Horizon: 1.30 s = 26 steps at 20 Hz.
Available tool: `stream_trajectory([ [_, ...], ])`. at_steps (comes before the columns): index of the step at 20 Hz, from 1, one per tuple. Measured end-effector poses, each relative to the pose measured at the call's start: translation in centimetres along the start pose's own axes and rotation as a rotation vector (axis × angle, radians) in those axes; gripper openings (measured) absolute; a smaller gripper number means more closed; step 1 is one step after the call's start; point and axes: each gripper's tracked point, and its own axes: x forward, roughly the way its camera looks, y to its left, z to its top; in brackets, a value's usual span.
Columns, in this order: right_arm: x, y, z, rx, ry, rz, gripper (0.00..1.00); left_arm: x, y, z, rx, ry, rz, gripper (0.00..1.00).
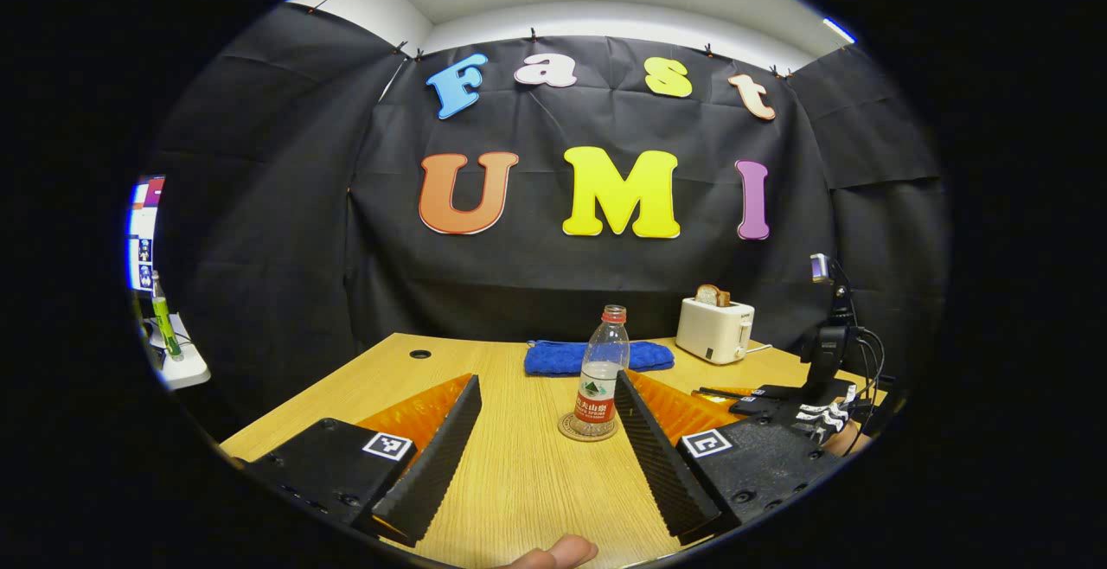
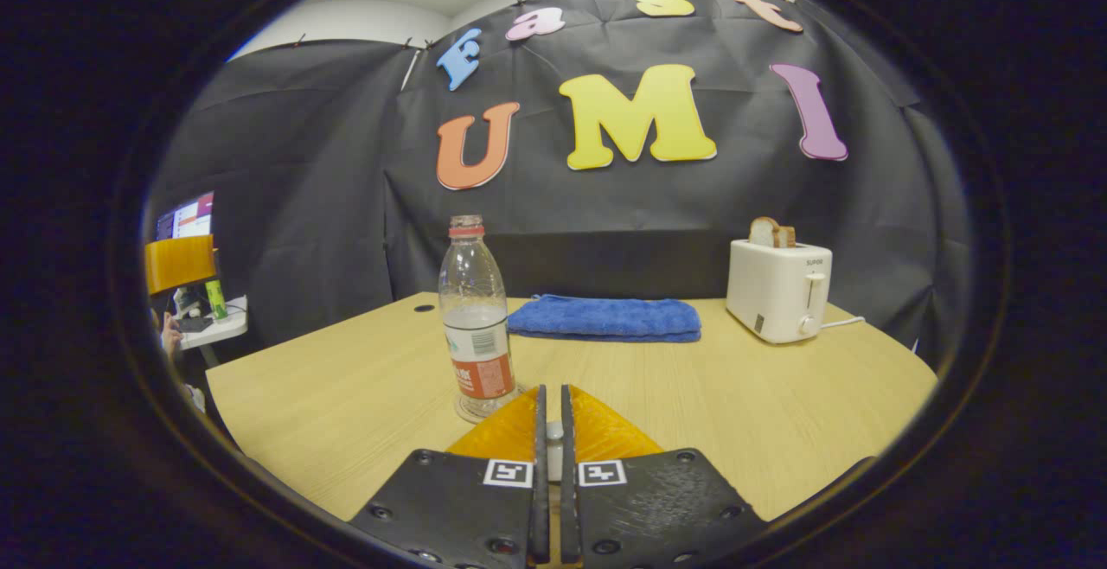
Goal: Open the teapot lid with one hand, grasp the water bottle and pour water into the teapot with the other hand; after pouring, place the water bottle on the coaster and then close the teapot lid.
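The wooden table (image 1: 519,465) carries a folded blue towel (image 2: 605,318) and a white toaster (image 2: 778,288) with bread in its slots at the back. The clear water bottle (image 1: 601,370), red-capped, red-labelled and partly filled, stands upright on a round coaster (image 1: 588,431) near the table's middle, neck up. The left gripper (image 1: 545,396) is spread wide and empty. The right gripper (image 2: 551,396) is pinched narrow on a small pale knob, too hidden to identify.

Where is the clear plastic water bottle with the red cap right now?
The clear plastic water bottle stands upright on the round coaster mid-table, in front of the folded blue towel. In the left gripper view it sits ahead of the open left gripper.
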Motion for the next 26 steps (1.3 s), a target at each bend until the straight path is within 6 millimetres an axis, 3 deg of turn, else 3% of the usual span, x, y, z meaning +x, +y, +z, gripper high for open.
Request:
stream_trajectory([
  [7, 0.0, -0.1, -0.5, -0.029, 0.012, -0.005, 0.08, 0.5, -0.2, -1.3, 0.001, 0.036, -0.012, 0.97],
  [9, -0.3, -0.4, 0.0, -0.023, 0.001, -0.01, 0.08, 0.6, -0.3, -1.3, 0.001, 0.04, -0.013, 0.97],
  [14, -2.2, -0.7, 1.8, -0.004, -0.015, -0.033, 0.21, 0.4, -0.3, -1.0, 0.002, 0.042, -0.015, 0.97],
  [17, -4.5, -0.9, 3.4, -0.023, -0.046, -0.06, 0.6, 0.1, -0.8, -1.0, 0.006, 0.044, -0.027, 0.97],
  [18, -5.5, -1.2, 4.1, -0.03, -0.064, -0.085, 0.66, -0.1, -1.0, -0.9, 0.015, 0.046, -0.027, 0.97],
  [22, -10.2, -2.4, 6.7, -0.047, -0.121, -0.173, 0.78, -0.7, -1.5, -0.2, 0.038, 0.038, -0.024, 0.97],
  [23, -11.5, -2.6, 7.3, -0.05, -0.127, -0.188, 0.89, -0.9, -1.6, 0.1, 0.033, 0.038, -0.025, 0.97],
  [25, -14.2, -3.2, 8.3, -0.053, -0.143, -0.223, 0.96, -1.4, -2.1, 0.7, 0.021, 0.032, -0.033, 0.97],
  [26, -15.6, -3.6, 8.9, -0.051, -0.153, -0.24, 0.96, -1.7, -2.2, 0.8, 0.021, 0.031, -0.033, 0.97],
])
